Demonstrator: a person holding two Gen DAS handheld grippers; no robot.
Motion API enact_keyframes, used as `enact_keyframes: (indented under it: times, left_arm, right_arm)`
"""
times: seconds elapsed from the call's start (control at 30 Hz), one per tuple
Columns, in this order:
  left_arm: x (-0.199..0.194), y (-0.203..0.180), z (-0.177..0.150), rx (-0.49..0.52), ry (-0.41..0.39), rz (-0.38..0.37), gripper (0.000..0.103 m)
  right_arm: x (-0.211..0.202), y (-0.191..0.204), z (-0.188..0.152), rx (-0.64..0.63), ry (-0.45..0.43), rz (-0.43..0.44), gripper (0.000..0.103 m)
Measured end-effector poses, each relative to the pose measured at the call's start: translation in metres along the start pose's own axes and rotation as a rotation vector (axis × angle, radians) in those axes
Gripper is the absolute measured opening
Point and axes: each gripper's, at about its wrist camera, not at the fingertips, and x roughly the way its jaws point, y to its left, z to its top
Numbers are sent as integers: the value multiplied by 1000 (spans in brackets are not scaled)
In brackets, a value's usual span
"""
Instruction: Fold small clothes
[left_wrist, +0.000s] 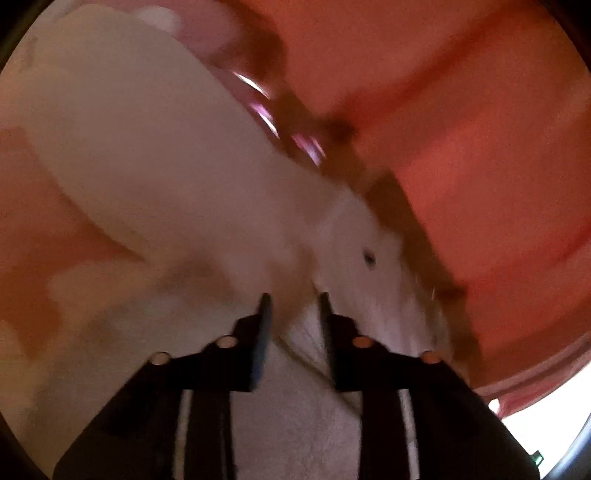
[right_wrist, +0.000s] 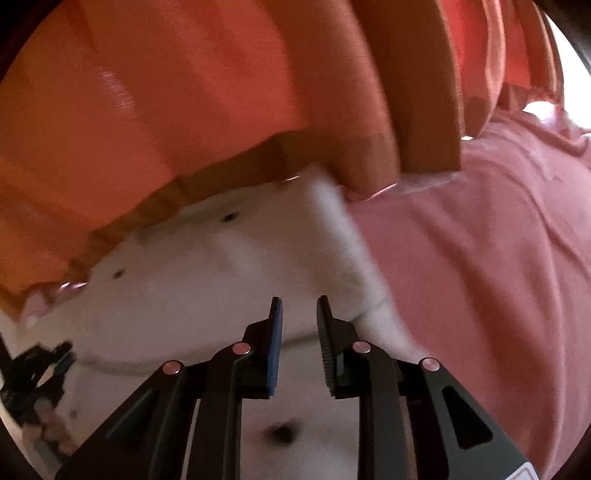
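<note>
Left wrist view: left gripper (left_wrist: 293, 295) at lower centre of frame, jaws slightly parted, a fold of white garment (left_wrist: 166, 166) bunched between the tips. Whether the pads press on the cloth: cannot tell, picture blurred. White garment spread from upper left to lower centre, one small dark spot near centre right. Orange cloth (left_wrist: 461, 129) across upper right, brown hem band along its diagonal edge, touching the white garment.

Right wrist view: right gripper (right_wrist: 299, 301) at lower centre, jaws released, a narrow gap between blue pad on left finger and ribbed black pad on right finger, nothing clamped between them. White garment (right_wrist: 221, 266) directly beneath and ahead of the tips, lying flat across centre of frame, small dark spots at centre left and a larger dark mark at bottom centre. Orange cloth (right_wrist: 184, 92) across upper half, brown hem over the upper edge of the white garment. Pink cloth (right_wrist: 480, 258) at right, beside the white garment's right edge. Left gripper (right_wrist: 37, 376) at lower left edge, black, partly visible, state not discernible here.
</note>
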Motion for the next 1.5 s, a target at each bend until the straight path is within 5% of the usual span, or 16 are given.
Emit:
enact_keyframes:
  times: [0.17,0.33,0.43,0.53,0.6,0.63,0.73,0.8,0.93,1.03,1.1,1.2,1.27,1.5]
  left_arm:
    - [-54,59,66,-107,-131,161,75]
    - [-80,132,136,-81,-229,416,75]
    - [-76,175,171,-106,-221,532,75]
    - [-69,208,186,-214,-221,479,67]
    - [-64,202,194,-161,-237,525,49]
    - [-60,195,198,-109,-223,514,2]
    - [-69,162,198,-37,-261,470,5]
    - [-82,108,189,98,-312,401,5]
    - [-102,-13,138,367,-339,178,5]
    - [-89,-90,72,512,-252,8,6]
    - [-53,-115,15,526,-85,-57,10]
    - [-10,-105,-42,468,69,-51,32]
    - [-2,-81,-62,427,60,-11,50]
    - [-9,-43,-24,318,-27,128,73]
  right_arm:
    - [-18,54,-35,-112,73,107,37]
    - [-17,94,-64,-278,73,107,38]
    - [-10,99,-70,-297,87,104,39]
    - [-3,98,-72,-299,107,88,39]
    - [1,98,-74,-296,114,78,39]
    - [3,98,-74,-293,119,73,39]
    - [2,99,-76,-295,115,72,39]
    - [2,99,-75,-298,110,70,39]
    - [1,95,-71,-272,101,78,39]
    - [1,91,-66,-259,91,71,44]
    - [3,86,-62,-259,82,48,45]
    - [10,77,-56,-263,85,17,48]
    - [11,68,-50,-255,74,-6,49]
    - [5,68,-35,-261,36,58,57]
